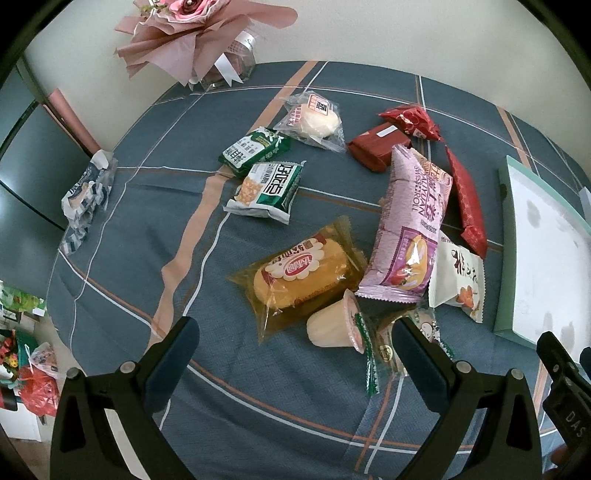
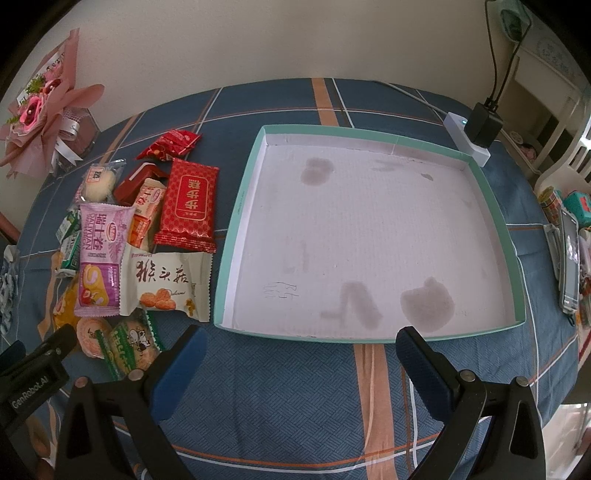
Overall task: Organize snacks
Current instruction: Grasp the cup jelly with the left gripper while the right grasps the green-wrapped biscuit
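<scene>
Several snack packs lie on the blue plaid tablecloth. In the left wrist view I see a yellow cake pack [image 1: 301, 277], a purple Swiss roll pack [image 1: 410, 229], a jelly cup [image 1: 334, 325], two green packs [image 1: 266, 192], a clear bun pack [image 1: 314, 120] and red packs [image 1: 380, 146]. My left gripper [image 1: 295, 347] is open and empty, just in front of the jelly cup. In the right wrist view an empty teal-rimmed white tray [image 2: 236, 221] lies right of the pile, with a red pack [image 2: 190, 201] and a white biscuit pack [image 2: 166, 284] beside it. My right gripper [image 2: 301, 350] is open and empty at the tray's near edge.
A pink flower bouquet [image 1: 184, 33] stands at the table's far left by the wall. A blue-white wrapper [image 1: 86, 192] lies near the left edge. A power strip with a black adapter [image 2: 476, 133] sits behind the tray. A phone [image 2: 569, 262] and clutter lie at the right.
</scene>
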